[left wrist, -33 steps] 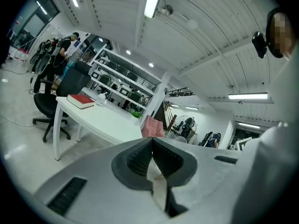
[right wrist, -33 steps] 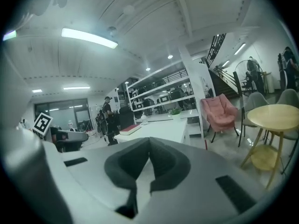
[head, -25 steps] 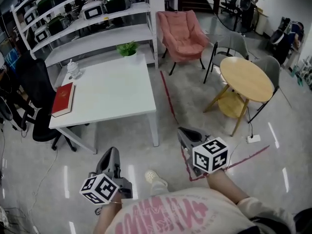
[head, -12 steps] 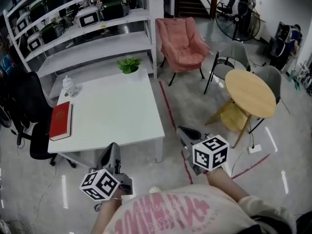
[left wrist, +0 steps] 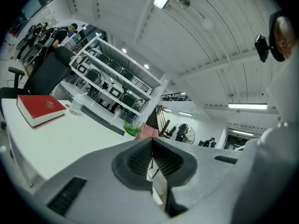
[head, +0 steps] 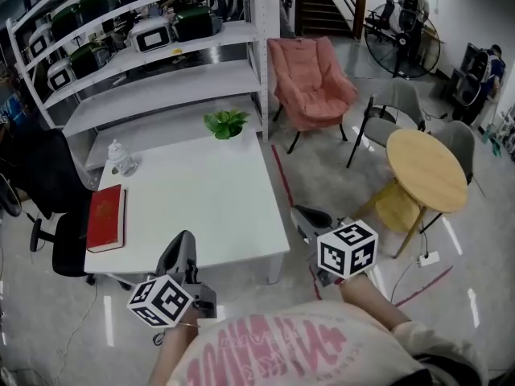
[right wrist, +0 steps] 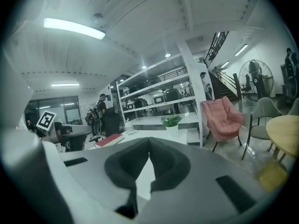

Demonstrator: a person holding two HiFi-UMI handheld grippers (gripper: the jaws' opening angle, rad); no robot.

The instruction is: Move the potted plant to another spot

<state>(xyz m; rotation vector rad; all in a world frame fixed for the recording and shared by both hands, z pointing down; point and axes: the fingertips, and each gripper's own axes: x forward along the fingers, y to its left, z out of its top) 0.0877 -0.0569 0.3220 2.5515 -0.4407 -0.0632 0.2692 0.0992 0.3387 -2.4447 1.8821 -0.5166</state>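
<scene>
The potted plant [head: 226, 124], green leaves in a white pot, stands at the far right corner of the white table [head: 201, 207]. It also appears in the left gripper view [left wrist: 132, 129] and the right gripper view [right wrist: 171, 122], small and far off. My left gripper [head: 184, 248] is at the table's near edge, jaws shut [left wrist: 152, 149] with nothing in them. My right gripper [head: 302, 215] hovers just off the table's near right corner, also shut and empty [right wrist: 149, 146]. Both are well short of the plant.
On the table's left lie a red book [head: 106, 217] and a glass jar [head: 121, 159]. A white shelf unit [head: 145, 51] stands behind the table, a black office chair [head: 52, 191] at its left. A pink armchair [head: 310, 75] and a round wooden table [head: 426, 167] stand on the right.
Both grippers and the head camera have come closer to the white table. The table, plant and book now sit nearer and lower in the head view. The jaws stayed shut.
</scene>
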